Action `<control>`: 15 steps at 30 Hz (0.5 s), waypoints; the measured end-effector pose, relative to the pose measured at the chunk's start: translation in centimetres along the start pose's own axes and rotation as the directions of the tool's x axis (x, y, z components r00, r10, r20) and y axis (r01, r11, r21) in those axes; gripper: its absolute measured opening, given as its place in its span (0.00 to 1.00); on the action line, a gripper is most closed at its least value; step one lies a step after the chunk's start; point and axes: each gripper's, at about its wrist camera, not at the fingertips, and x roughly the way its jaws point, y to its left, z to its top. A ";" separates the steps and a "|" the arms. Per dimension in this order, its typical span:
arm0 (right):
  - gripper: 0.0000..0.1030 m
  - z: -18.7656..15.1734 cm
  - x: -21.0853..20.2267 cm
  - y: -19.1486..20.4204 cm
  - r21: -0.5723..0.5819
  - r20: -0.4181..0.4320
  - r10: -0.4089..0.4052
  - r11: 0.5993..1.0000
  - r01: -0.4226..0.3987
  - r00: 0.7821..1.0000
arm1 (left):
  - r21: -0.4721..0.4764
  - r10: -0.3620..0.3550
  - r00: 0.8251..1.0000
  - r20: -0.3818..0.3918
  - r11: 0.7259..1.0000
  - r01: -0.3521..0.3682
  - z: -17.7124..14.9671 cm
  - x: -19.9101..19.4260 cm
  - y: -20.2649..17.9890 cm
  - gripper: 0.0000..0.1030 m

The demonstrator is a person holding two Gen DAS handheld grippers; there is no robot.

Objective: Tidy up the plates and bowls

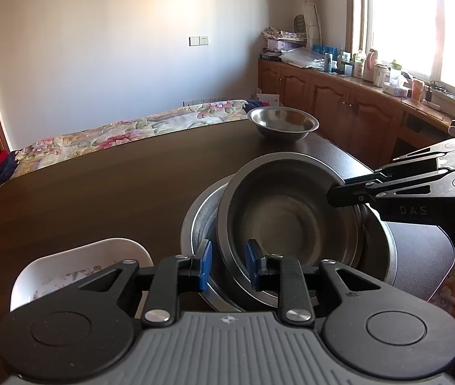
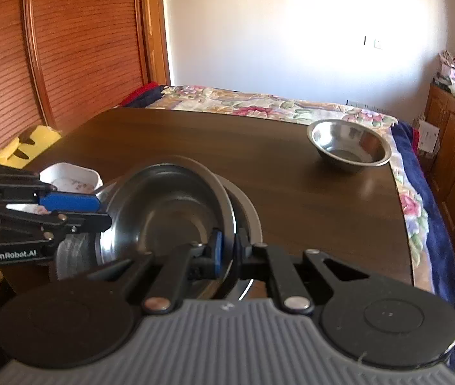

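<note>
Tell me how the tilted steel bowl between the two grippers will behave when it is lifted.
The tilted steel bowl looks thin and rigid, so probably light and unbending. Its polished rim seems slippery; the right gripper pinches only that edge. Tilted inside the larger basin, it may swing or clatter.

A floral bedspread (image 1: pixel 137 128) lies beyond the dark table (image 1: pixel 99 192).

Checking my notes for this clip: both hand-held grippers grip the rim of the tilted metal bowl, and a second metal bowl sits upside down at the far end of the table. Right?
Not quite. The second metal bowl at the table's far end stands upright, open side up, as the right wrist view shows. The rest holds: both hand-held grippers grip the tilted metal bowl's rim.
</note>
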 end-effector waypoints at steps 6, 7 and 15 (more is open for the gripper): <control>0.11 0.4 0.3 0.9 -0.070 -0.013 -0.034 0.997 0.033 0.999 | -0.001 0.004 1.000 0.008 1.000 -0.004 -0.2 -0.3 0.1 0.26; 0.11 0.4 0.4 1.1 -0.089 -0.018 -0.041 0.995 0.039 0.999 | 0.000 0.004 1.000 0.007 1.000 -0.004 -0.2 -0.3 0.0 0.26; 0.14 0.3 1.3 2.4 -0.170 -0.056 -0.057 0.984 0.046 0.997 | 0.001 -0.003 1.000 0.002 1.000 0.002 -0.2 -0.1 0.1 0.26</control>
